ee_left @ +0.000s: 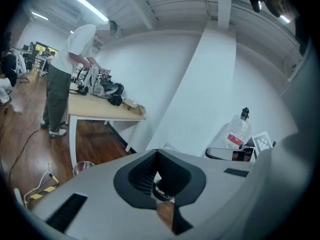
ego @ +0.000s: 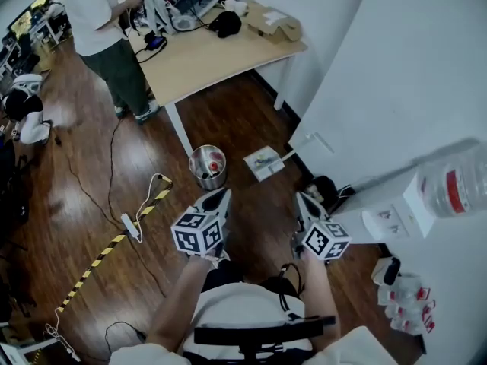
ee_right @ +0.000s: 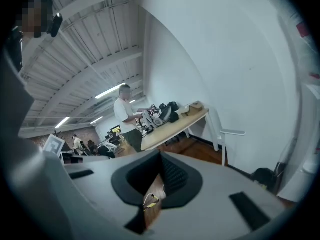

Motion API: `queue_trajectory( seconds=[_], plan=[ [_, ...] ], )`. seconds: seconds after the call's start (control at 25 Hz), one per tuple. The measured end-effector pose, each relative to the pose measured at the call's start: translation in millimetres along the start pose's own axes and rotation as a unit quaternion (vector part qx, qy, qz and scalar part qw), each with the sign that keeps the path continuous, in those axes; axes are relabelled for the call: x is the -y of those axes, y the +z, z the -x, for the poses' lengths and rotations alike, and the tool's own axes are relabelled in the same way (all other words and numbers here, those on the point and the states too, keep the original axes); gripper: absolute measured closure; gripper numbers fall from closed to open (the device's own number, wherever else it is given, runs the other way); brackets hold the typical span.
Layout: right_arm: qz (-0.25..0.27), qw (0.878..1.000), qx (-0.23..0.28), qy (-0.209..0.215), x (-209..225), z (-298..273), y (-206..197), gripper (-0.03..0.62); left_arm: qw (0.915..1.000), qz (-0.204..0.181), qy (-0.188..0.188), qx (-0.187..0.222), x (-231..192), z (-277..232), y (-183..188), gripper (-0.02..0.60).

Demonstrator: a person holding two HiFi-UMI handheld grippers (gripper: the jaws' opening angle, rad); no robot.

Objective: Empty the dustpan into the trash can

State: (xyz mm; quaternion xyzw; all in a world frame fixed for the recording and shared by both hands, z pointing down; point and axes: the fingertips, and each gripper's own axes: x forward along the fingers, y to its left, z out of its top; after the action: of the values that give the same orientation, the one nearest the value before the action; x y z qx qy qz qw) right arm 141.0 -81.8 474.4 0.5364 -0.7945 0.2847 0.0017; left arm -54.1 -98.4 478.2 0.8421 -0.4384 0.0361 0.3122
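My left claw (ego: 221,197) and right claw (ego: 301,198) are both pressed together with nothing in them, so I think I am just starting. The dustpan (ego: 265,163) sits on the floor (ego: 228,116) near the trash can (ego: 207,167). Next I should open one claw and grab its handle (ego: 295,150).

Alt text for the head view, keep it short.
The left tool and right tool, both shut and empty, point across a wood floor toward a metal trash can with a white dustpan to its right. A person stands at a cluttered table beyond.
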Motion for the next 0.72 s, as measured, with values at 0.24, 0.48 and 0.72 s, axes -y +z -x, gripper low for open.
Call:
queue_trajectory(
  seconds=[0.24,0.48,0.72],
  plan=[
    [0.010,1.000,0.003,-0.027,5,-32,14,0.583,0.9998,0.003,-0.018,-0.012,-28,-25,22,0.594],
    [0.018,0.998,0.005,-0.061,39,-51,24,0.585,0.9994,0.014,-0.024,-0.019,-38,-54,28,0.594],
    [0.025,0.997,0.001,-0.077,79,-84,37,0.576,0.9993,0.015,-0.025,-0.022,-43,-93,40,0.594]
  ],
)
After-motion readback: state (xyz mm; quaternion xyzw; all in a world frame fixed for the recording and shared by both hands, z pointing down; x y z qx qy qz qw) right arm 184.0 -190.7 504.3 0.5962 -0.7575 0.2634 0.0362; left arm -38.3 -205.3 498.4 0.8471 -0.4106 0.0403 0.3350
